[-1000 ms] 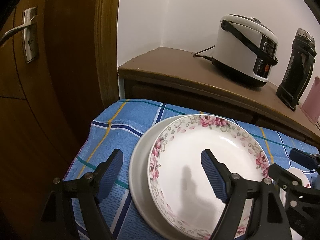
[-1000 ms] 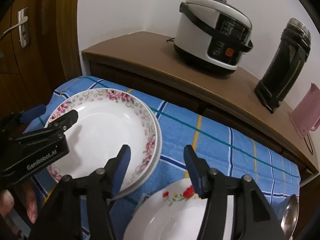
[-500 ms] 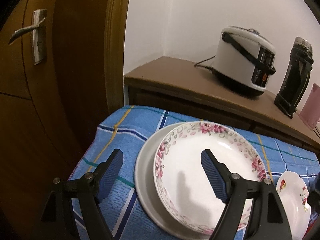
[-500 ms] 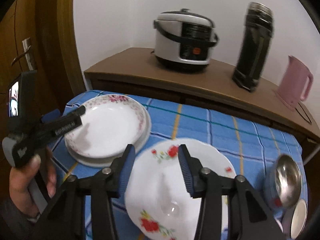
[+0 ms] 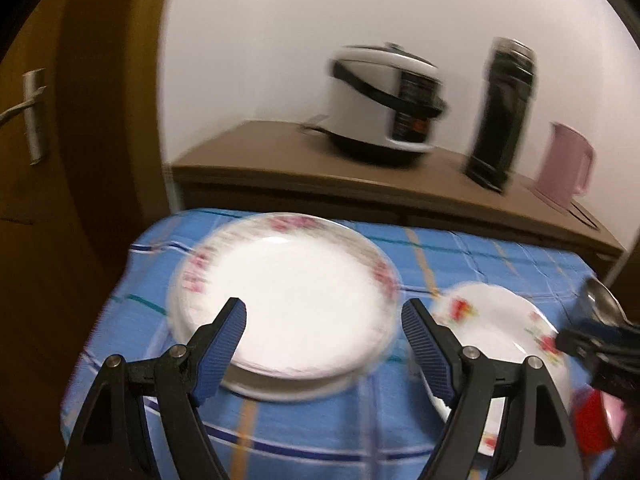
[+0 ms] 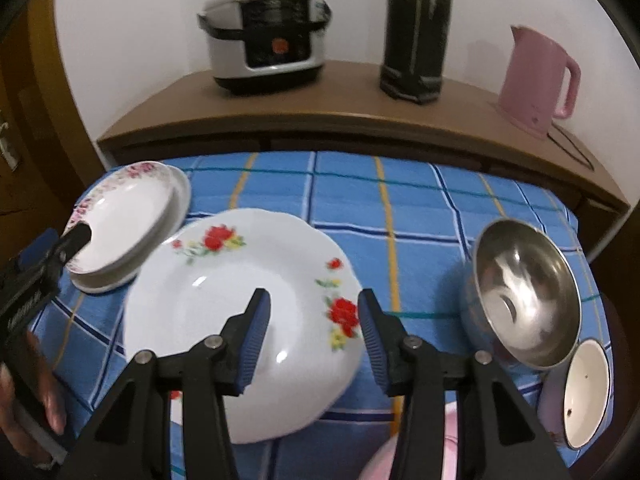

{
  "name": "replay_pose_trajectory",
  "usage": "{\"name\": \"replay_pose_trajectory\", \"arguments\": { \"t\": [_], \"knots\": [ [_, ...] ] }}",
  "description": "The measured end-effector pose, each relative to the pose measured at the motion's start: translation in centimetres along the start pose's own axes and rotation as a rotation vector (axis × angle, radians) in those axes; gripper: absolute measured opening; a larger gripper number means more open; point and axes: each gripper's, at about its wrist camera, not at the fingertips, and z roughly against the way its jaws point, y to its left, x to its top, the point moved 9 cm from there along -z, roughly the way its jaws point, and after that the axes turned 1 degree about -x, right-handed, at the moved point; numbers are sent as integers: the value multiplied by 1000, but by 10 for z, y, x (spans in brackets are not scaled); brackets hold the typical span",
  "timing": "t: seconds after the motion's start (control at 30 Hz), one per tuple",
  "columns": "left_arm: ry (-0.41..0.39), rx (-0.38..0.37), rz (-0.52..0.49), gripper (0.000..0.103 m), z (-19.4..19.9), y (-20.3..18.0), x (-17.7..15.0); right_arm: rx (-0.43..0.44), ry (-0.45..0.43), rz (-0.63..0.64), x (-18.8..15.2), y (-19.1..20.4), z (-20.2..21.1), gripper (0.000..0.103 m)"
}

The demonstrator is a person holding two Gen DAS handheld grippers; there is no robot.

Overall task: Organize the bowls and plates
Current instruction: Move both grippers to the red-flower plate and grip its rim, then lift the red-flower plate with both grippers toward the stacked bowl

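Your right claw hangs over the red-flowered plate, jaws partly apart with nothing pinched between them, and that plate lies flat on the blue checked cloth of the desk, its rim just overlapping the pink-flowered plate stack at the far left. Your left claw stands wide apart and empty, hovering above that same stack. This looks like the moment to pick up the red-flowered plate, so come down at its near rim, one pad under the lip and one on top, and squeeze firmly; glazed china looks slippery. Lift it level and clear of the stack before sliding across. Mind the steel bowl and the small enamel cup on your right; they are close enough to knock.
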Motion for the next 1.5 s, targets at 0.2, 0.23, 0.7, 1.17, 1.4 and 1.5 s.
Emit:
{"name": "replay_pose_trajectory", "arguments": {
  "t": [0.2,0.23,0.7,1.17,1.4,1.5],
  "knots": [
    [78,-66,-57,82,-10,-39,-19,26,60,-29,-4,-8,-6,45],
    [90,-75,-56,82,-12,-41,-21,32,75,-34,-5,-9,-8,46],
    [130,-113,-147,64,-15,-63,-41,44,131,-15,-11,-9,-19,46],
    [237,-160,-194,40,-34,-81,-54,95,180,-35,-15,2,-32,52],
    [246,-146,-198,39,-37,-81,-55,92,194,-93,-9,0,-43,52],
    [244,-128,-195,39,-38,-79,-54,74,188,-80,-9,-1,-41,33]
  ]
}}
